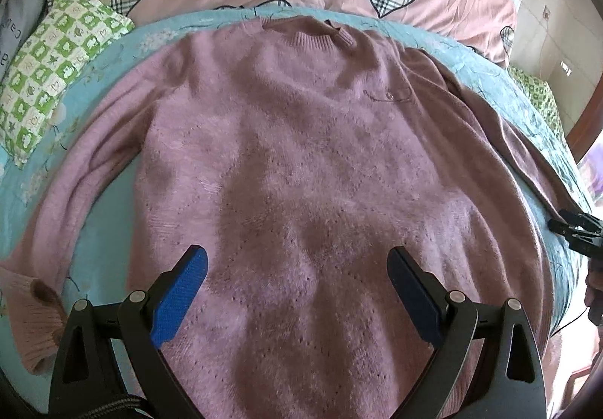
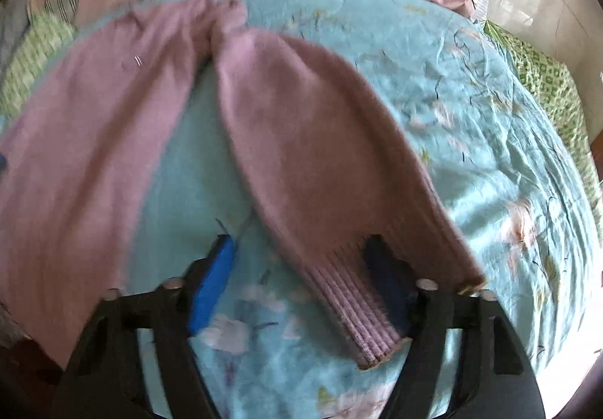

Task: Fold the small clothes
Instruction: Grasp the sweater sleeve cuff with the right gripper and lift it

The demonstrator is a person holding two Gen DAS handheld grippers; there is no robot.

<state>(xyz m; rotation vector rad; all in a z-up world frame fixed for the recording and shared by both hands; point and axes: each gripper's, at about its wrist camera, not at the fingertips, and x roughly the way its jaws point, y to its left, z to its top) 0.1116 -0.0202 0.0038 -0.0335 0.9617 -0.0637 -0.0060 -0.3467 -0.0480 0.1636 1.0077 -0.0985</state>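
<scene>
We see a pink sweater (image 1: 294,162) spread flat, front up, on a blue floral bedspread (image 1: 113,53), its collar toward twelve o'clock. Our left gripper (image 1: 297,287) hangs over the lower body with jaws wide apart, holding nothing. Our right gripper (image 2: 301,279) also stands spread, with the ribbed cuff (image 2: 354,309) of the sleeve (image 2: 301,140) lying between its fingers toward the five o'clock side, unclamped

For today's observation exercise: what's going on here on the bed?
A person with a gripper in each hand is starting to fold a pink sweater spread flat on a teal floral sheet. The left gripper hovers open above the sweater's lower body, holding nothing. The right gripper is open around the ribbed cuff of the sleeve; the image is blurred, so contact is unclear.
</scene>
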